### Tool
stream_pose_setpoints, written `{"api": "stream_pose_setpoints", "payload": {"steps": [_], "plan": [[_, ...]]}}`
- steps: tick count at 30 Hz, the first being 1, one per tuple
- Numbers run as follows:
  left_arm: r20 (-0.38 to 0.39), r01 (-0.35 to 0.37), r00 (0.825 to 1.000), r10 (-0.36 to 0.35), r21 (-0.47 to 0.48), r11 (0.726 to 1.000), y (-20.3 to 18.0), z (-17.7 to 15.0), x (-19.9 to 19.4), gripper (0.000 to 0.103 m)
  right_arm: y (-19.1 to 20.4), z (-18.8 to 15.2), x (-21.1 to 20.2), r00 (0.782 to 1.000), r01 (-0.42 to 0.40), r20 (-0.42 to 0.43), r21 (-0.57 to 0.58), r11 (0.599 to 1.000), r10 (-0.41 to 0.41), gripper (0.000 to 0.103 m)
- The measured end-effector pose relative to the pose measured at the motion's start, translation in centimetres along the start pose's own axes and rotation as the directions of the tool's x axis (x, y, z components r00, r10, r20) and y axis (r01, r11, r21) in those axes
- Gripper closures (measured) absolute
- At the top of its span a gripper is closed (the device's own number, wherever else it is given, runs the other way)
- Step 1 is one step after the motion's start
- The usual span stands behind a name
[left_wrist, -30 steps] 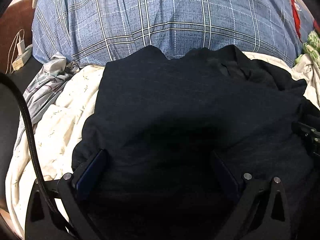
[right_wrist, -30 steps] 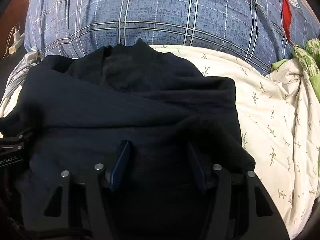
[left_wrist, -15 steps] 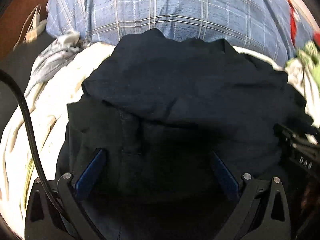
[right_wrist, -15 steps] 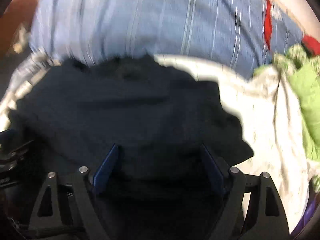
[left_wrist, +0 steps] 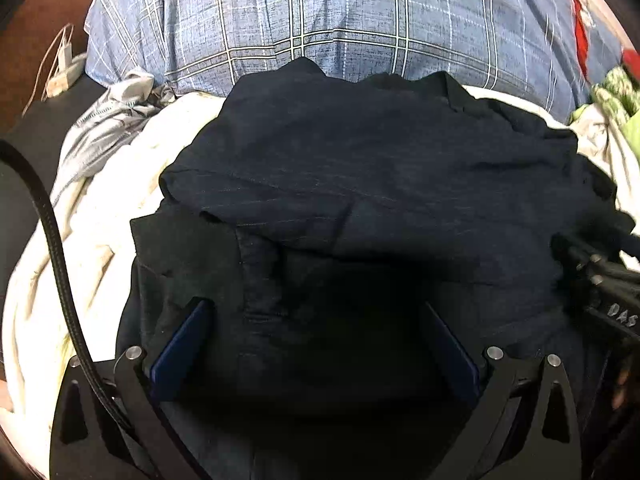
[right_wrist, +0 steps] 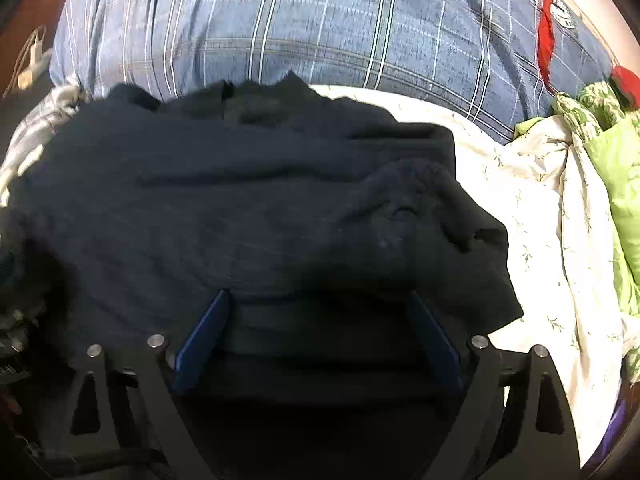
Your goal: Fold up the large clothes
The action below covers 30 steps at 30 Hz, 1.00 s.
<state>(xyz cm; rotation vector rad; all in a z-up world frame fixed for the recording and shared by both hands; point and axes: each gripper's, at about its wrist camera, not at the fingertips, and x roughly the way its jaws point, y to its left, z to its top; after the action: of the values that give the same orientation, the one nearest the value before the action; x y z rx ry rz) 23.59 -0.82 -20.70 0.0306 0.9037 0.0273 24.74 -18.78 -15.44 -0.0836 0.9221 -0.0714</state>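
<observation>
A large dark navy garment (left_wrist: pixel 360 184) lies in layers on a white leaf-print sheet (left_wrist: pixel 104 216); an upper layer is folded over a lower one. It also fills the right wrist view (right_wrist: pixel 240 216), bunched at its right edge. My left gripper (left_wrist: pixel 316 312) is open just above the near part of the garment, its blue pads (left_wrist: pixel 180 344) wide apart. My right gripper (right_wrist: pixel 320 304) is open over the garment's near edge, its pads (right_wrist: pixel 200 332) wide apart. The right gripper shows at the right edge of the left wrist view (left_wrist: pixel 600 288).
A blue plaid pillow (left_wrist: pixel 340 20) lies behind the garment. Grey striped cloth (left_wrist: pixel 108 120) sits at the left, green leaf-print fabric (right_wrist: pixel 608 160) at the right. A white charger and cable (left_wrist: pixel 60 68) lie on a dark surface at far left.
The right gripper's fingers have spread wider. Both grippers drew back toward me; a folded upper layer of the garment now lies in view with its edge across the middle.
</observation>
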Motion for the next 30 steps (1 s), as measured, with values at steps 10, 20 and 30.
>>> {"api": "stream_pose_setpoints", "payload": {"steps": [10, 20, 30], "plan": [[0.08, -0.008, 0.997, 0.019, -0.138, 0.99, 4.0, -1.8, -5.0, 0.001, -2.2, -1.2, -4.4, 0.993, -0.097, 0.076, 0.082, 0.992, 0.091, 0.012], [0.146, 0.009, 0.989, 0.022, -0.209, 0.978, 10.9, -11.3, -12.0, 0.001, -7.8, -10.6, -14.1, 0.986, -0.14, 0.103, 0.069, 0.988, 0.133, 0.012], [0.086, 0.116, 0.991, -0.098, -0.24, 0.964, 12.5, -19.5, -13.1, 0.001, -9.8, -19.5, -15.6, 0.981, -0.186, -0.026, 0.166, 0.968, 0.193, 0.012]]}}
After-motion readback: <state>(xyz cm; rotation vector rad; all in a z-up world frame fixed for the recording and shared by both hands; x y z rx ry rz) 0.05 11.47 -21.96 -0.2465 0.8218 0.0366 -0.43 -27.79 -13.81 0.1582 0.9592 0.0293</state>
